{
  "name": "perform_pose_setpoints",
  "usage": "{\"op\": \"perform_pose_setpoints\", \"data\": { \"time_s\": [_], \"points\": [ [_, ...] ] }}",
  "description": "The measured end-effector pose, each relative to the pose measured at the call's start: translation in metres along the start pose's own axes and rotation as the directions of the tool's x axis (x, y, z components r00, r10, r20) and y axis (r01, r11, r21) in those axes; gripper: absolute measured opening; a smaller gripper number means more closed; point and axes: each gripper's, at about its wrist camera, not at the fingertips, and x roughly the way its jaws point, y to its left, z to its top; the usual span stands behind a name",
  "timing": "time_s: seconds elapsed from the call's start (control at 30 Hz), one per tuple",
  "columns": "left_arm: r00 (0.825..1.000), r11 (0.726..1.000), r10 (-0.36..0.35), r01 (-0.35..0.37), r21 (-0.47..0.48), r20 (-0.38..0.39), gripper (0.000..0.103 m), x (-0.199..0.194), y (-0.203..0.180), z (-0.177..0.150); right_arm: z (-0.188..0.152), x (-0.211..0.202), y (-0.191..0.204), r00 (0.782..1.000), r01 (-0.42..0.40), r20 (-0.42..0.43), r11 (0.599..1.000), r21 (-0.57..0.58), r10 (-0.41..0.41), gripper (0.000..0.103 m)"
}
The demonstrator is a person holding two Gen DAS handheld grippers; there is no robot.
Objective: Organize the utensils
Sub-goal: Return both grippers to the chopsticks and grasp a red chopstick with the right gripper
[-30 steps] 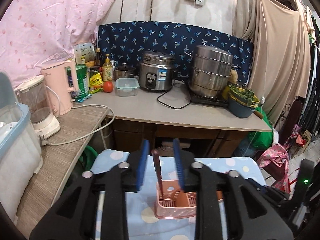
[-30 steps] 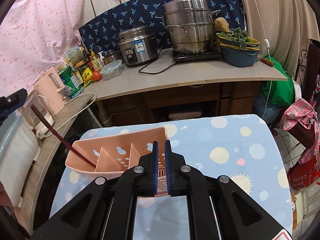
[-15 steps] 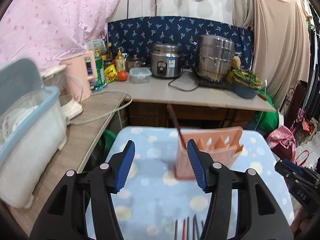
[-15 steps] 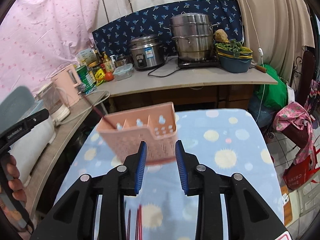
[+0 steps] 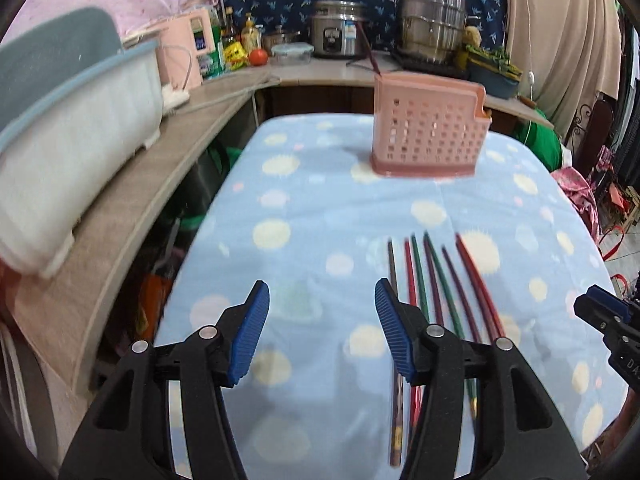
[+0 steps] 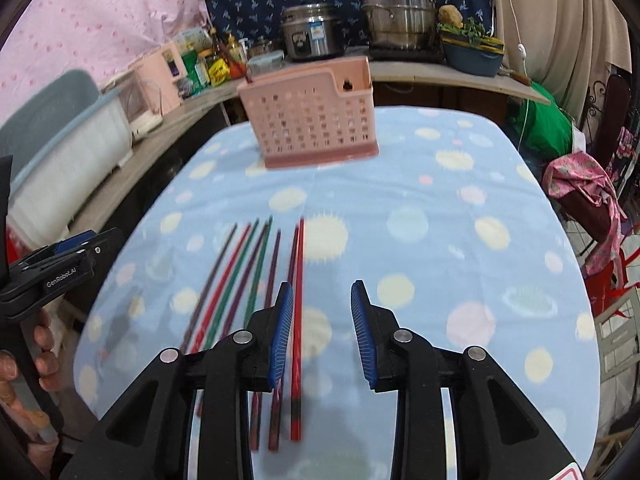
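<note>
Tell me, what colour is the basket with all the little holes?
The basket is pink, clearest in the right wrist view.

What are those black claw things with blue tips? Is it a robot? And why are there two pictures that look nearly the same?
It is not a robot. A person holds one squeezing tool in each hand, and each tool carries a small camera that looks out along its two fingers. That gives two pictures of the same table.

One picture comes from the left tool, the other from the right tool. Both are open and hold nothing.

The table wears a blue spotted cloth. On it stands a pink holder with one chopstick poking out. More coloured chopsticks lie side by side near the tools, waiting to go in.

At the picture's edge you can see the person's fingers around the left tool.
</note>
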Motion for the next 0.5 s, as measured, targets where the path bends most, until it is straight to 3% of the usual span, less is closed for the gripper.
{"op": "perform_pose_setpoints", "data": {
  "time_s": [0.27, 0.5],
  "points": [
    [0.997, 0.999, -0.015, 0.012, -0.037, -0.078, 0.052, 0.009, 0.003, -0.057, -0.045, 0.017, 0.005, 0.997, 0.001, -0.08, 1.0, 0.004, -0.001, 0.03],
    [0.995, 0.999, -0.036, 0.033, -0.034, -0.089, 0.052, 0.007, -0.006, -0.07, -0.057, 0.025, 0.01, 0.994, -0.002, -0.105, 1.0, -0.004, 0.001, 0.029]
  ]
}}
